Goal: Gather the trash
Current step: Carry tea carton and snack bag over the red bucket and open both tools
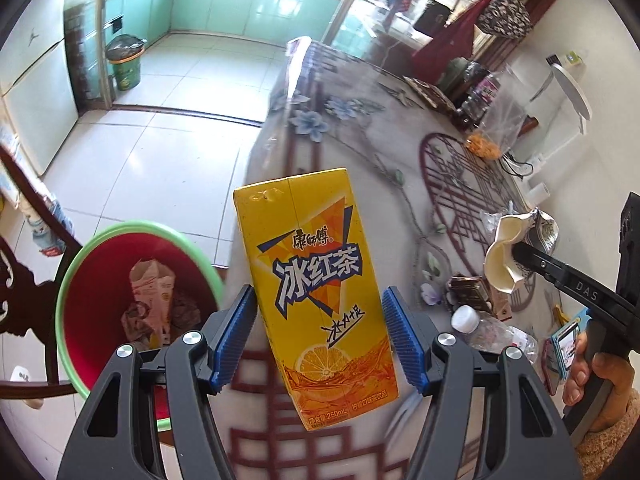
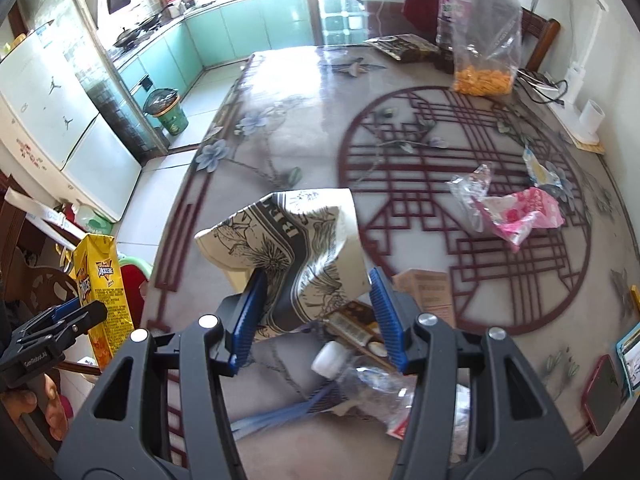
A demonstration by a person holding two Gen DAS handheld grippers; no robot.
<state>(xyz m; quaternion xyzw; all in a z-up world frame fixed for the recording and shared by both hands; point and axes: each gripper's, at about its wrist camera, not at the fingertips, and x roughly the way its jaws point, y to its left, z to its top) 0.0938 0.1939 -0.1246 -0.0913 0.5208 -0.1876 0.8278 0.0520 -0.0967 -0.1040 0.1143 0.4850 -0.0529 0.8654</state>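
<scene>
Left gripper (image 1: 318, 334) spread around the yellow tea carton (image 1: 312, 292) — pads not touching it, carton at table edge beside the red bin (image 1: 80, 280) with trash inside. Right gripper (image 2: 316, 316) pinching a crumpled paper cup (image 2: 288, 240) above the table (image 2: 280, 120) — plastic bottle (image 2: 360, 376) underneath, pink wrapper (image 2: 520, 212) farther off.

A home's dining area opening onto a kitchen: teal cabinets (image 2: 240, 28), a stove with pans (image 2: 132, 32), a white fridge (image 2: 60, 120), tiled floor (image 1: 160, 152), and a floral-covered desk (image 2: 304, 120).
</scene>
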